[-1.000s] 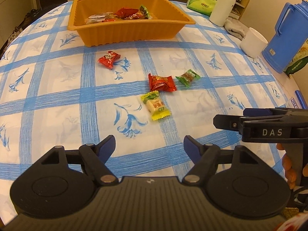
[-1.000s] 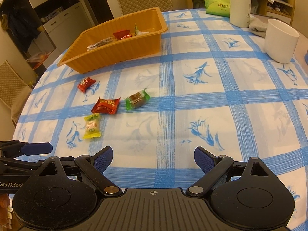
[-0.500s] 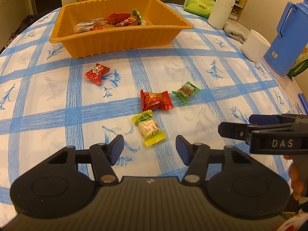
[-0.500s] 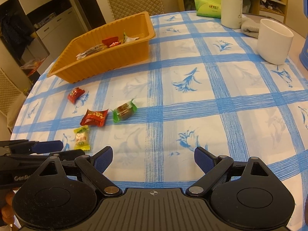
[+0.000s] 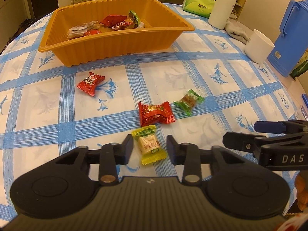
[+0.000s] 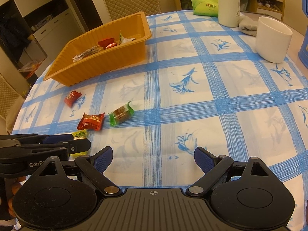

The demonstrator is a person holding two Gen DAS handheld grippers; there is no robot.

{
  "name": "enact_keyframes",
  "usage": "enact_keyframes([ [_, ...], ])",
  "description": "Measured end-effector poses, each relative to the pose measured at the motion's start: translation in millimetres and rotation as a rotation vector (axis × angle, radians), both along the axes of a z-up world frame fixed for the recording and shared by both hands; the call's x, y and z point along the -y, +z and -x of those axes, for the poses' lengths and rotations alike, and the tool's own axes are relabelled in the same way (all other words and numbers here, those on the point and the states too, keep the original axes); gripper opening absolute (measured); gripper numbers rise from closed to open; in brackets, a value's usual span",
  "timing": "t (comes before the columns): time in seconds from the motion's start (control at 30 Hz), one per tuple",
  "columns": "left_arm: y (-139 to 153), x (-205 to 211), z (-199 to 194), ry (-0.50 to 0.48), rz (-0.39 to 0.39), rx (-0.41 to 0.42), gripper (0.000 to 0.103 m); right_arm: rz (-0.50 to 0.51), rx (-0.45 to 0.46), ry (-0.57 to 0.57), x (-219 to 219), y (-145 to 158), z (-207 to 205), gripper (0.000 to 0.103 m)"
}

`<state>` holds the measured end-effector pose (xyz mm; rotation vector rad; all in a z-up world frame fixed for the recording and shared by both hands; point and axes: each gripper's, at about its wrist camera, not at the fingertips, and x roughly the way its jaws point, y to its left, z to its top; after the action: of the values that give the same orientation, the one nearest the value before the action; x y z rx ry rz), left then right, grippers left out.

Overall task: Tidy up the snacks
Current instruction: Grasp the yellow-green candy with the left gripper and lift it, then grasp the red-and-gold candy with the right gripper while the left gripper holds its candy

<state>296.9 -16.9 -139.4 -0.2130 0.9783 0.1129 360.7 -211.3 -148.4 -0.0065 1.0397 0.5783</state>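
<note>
left gripper [image 5: 149,146]: jaws part-open astride yellow candy [image 5: 149,145], contact unclear | right gripper [image 6: 153,157]: jaws wide, empty | right view: candy mostly hidden at 9 o'clock

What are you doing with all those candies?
Tidying snacks into the orange tray, which already holds a few. The left gripper is open around the yellow candy, not yet gripping it. The right gripper waits open and empty. Three more candies lie on the tablecloth.
</note>
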Motion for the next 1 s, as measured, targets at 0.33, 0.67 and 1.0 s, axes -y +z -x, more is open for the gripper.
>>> enact_keyframes([
  [0.33, -0.2, -13.1, 6.4, 0.006, -0.042, 0.001, 0.018, -0.018, 0.02, 0.052, -15.1, 2.7, -0.4, 0.091],
  [0.67, 1.4, -61.9, 27.2, 0.138, -0.042, -0.017, 0.018, 0.003, 0.202, 0.286, -56.3, 8.4, 12.0, 0.091],
  [1.0, 2.8, -95.8, 48.1, 0.241, -0.038, -0.023, 0.018, 0.037, 0.307, 0.534, -102.4, -1.5, 22.2, 0.069],
])
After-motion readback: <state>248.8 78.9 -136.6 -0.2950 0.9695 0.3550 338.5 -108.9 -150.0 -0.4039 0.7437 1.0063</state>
